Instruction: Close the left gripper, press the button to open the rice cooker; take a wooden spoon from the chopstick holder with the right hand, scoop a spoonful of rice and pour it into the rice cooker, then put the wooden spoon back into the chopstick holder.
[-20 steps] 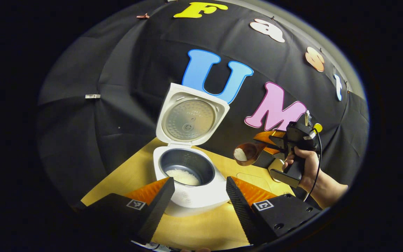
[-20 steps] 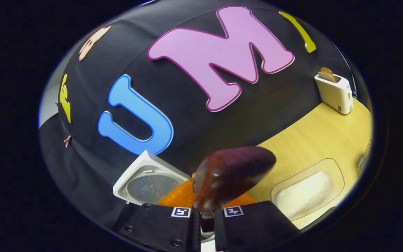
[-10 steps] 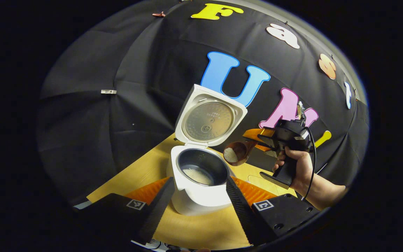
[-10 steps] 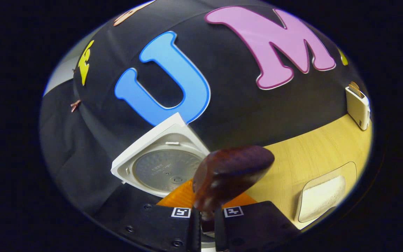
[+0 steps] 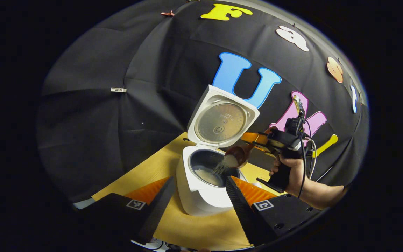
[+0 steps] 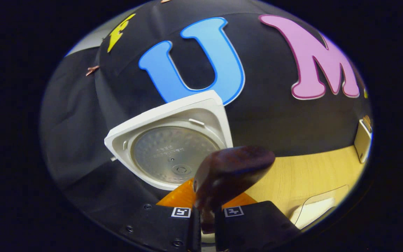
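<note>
Two hands share this job, and we go through them from left to right. Our left gripper hangs back low over the tabletop, its fingers spread wide with nothing between them; in the left gripper view they frame the base of the rice cooker. The cooker's lid stands open and tilted back toward the wall, so we judge the button press done. The inner pot already has white rice lying in its bottom.

Further right, our right gripper holds the wooden spoon tipped over the pot's right rim, and a stream of rice falls from the bowl into the pot. In the right gripper view, the spoon rises from between the closed-in fingers, which clamp its handle, and we see the dark underside of its bowl in front of the lid. At the lower right edge of that view lies a shallow tray of rice.

We judge the pouring step to be underway. Next we need to tip the spoon until it empties, keeping it over the pot so no grains land on the tabletop, then level it and carry it to the chopstick holder, easing it in handle-down before the fingers let go.
</note>
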A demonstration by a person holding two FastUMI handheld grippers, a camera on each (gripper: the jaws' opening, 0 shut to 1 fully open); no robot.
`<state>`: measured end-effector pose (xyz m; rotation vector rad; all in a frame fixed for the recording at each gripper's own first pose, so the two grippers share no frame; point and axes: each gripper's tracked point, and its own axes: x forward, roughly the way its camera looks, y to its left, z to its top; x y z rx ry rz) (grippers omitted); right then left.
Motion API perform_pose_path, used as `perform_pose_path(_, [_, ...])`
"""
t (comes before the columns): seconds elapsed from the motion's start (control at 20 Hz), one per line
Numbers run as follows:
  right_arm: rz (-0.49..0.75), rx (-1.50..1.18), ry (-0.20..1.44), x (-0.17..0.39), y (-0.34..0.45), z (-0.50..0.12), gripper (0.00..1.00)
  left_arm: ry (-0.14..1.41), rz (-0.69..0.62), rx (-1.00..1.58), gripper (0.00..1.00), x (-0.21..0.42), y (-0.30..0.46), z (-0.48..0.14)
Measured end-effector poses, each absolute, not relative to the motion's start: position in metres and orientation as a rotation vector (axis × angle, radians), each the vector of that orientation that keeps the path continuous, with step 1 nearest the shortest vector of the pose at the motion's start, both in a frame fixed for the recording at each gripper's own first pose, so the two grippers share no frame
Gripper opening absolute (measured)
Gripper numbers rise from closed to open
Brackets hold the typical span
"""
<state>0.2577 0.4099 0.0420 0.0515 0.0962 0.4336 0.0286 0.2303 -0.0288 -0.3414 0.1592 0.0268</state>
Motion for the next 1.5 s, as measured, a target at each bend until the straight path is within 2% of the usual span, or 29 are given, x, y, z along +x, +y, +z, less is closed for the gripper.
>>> perform_pose_path(0.1, [0.451, -0.068, 0.046, 0.255, 0.419, 0.037, 0.19, 0.158, 0.032, -0.337, 0.92, 0.028, 0.233, -0.032])
perform_pose_path(0.15, [0.464, -0.134, 0.02, 0.251, 0.424, 0.036, 0.19, 0.163, 0.04, -0.329, 0.95, 0.028, 0.235, -0.037])
perform_pose_path(0.3, [0.508, -0.313, -0.041, 0.242, 0.44, 0.029, 0.19, 0.156, 0.055, -0.324, 0.92, 0.024, 0.239, -0.04])
perform_pose_path(0.35, [0.523, -0.345, -0.054, 0.239, 0.447, 0.027, 0.19, 0.151, 0.057, -0.329, 0.95, 0.022, 0.24, -0.04])
perform_pose_path(0.55, [0.539, -0.415, -0.085, 0.232, 0.457, 0.028, 0.19, 0.139, 0.074, -0.354, 0.92, 0.019, 0.246, -0.04])
perform_pose_path(0.6, [0.538, -0.43, -0.092, 0.232, 0.457, 0.029, 0.19, 0.134, 0.077, -0.357, 0.96, 0.018, 0.247, -0.041])
perform_pose_path(0.7, [0.547, -0.413, -0.073, 0.23, 0.459, 0.027, 0.19, 0.125, 0.084, -0.357, 0.96, 0.016, 0.252, -0.039])
perform_pose_path(0.75, [0.553, -0.392, -0.056, 0.229, 0.46, 0.026, 0.19, 0.121, 0.087, -0.356, 0.92, 0.016, 0.253, -0.039])
perform_pose_path(0.8, [0.556, -0.378, -0.044, 0.227, 0.461, 0.027, 0.19, 0.119, 0.09, -0.356, 0.92, 0.017, 0.254, -0.039])
perform_pose_path(0.85, [0.558, -0.373, -0.037, 0.228, 0.461, 0.026, 0.2, 0.118, 0.09, -0.356, 0.96, 0.015, 0.254, -0.039])
perform_pose_path(1.1, [0.58, -0.256, 0.023, 0.22, 0.466, 0.035, 0.19, 0.114, 0.082, -0.351, 0.96, 0.013, 0.251, -0.035])
perform_pose_path(1.15, [0.587, -0.213, 0.036, 0.217, 0.466, 0.04, 0.19, 0.113, 0.075, -0.348, 0.92, 0.015, 0.25, -0.034])
perform_pose_path(1.2, [0.587, -0.167, 0.044, 0.215, 0.464, 0.045, 0.19, 0.112, 0.071, -0.342, 0.95, 0.016, 0.248, -0.032])
perform_pose_path(1.4, [0.559, -0.057, 0.052, 0.214, 0.441, 0.07, 0.19, 0.108, 0.046, -0.314, 0.95, 0.021, 0.235, -0.023])
perform_pose_path(1.45, [0.554, -0.033, 0.061, 0.214, 0.434, 0.074, 0.19, 0.108, 0.037, -0.306, 0.92, 0.023, 0.23, -0.02])
perform_pose_path(1.5, [0.549, -0.016, 0.066, 0.212, 0.426, 0.078, 0.19, 0.108, 0.026, -0.296, 0.95, 0.027, 0.223, -0.017])
